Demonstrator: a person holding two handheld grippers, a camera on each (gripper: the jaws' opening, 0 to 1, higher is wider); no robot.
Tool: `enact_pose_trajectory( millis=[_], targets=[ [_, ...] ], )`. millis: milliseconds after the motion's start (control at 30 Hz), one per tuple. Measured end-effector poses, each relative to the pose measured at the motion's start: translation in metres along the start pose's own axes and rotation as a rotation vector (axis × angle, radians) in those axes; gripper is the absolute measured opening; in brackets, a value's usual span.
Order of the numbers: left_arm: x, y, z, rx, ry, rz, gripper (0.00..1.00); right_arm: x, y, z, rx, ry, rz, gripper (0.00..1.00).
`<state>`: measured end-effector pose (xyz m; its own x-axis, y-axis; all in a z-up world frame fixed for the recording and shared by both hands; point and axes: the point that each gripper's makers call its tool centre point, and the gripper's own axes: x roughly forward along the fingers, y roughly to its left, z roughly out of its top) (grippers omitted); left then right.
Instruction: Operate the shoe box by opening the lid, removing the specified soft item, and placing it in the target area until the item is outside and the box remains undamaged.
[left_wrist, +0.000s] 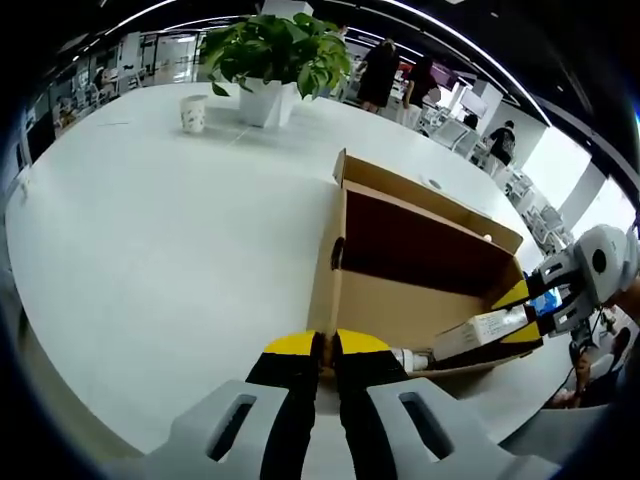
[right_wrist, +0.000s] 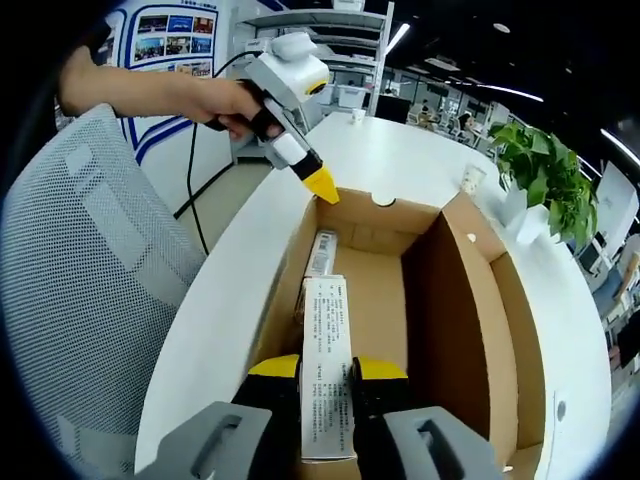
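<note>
Clamping tube (right_wrist: 327, 365) above box (right_wrist: 470, 330): right gripper (right_wrist: 327, 375) | left gripper (left_wrist: 327, 352) pinching box wall | plant (left_wrist: 280, 50) beyond box

Bright, even office light falls from ceiling strip lights (left_wrist: 480, 30) at twelve o'clock, glaring softly off the white table (left_wrist: 150, 230). Shadows stay faint; the box interior (left_wrist: 420, 250) reads dark. Fisheye bending curves everything toward the edges, where detail blurs.

Potted plant (left_wrist: 275, 55), paper cup (left_wrist: 194, 113), mesh chair (right_wrist: 75, 270)
</note>
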<state>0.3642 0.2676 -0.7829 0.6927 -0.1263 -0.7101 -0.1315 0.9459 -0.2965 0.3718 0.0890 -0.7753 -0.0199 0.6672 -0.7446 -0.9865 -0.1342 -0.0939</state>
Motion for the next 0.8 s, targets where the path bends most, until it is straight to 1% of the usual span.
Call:
enact_pose_trajectory(
  millis=[167,433,567,800],
  targets=[
    [-0.001,-0.002,-0.001,0.001,0.000,-0.001,0.04,-0.009,-0.004,0.009,0.001,-0.007,-0.020,0.15],
    [-0.002,-0.003,-0.001,-0.001,-0.001,-0.003,0.04,-0.027,-0.008,0.028,-0.009,-0.047,-0.046,0.15],
    [-0.001,-0.001,0.000,-0.004,-0.003,-0.004,0.04,-0.034,-0.008,0.032,-0.022,-0.051,-0.052,0.15],
    [-0.001,-0.001,0.000,0.000,0.002,-0.003,0.04,-0.049,-0.011,0.040,-0.006,-0.072,-0.071,0.15]
  ],
)
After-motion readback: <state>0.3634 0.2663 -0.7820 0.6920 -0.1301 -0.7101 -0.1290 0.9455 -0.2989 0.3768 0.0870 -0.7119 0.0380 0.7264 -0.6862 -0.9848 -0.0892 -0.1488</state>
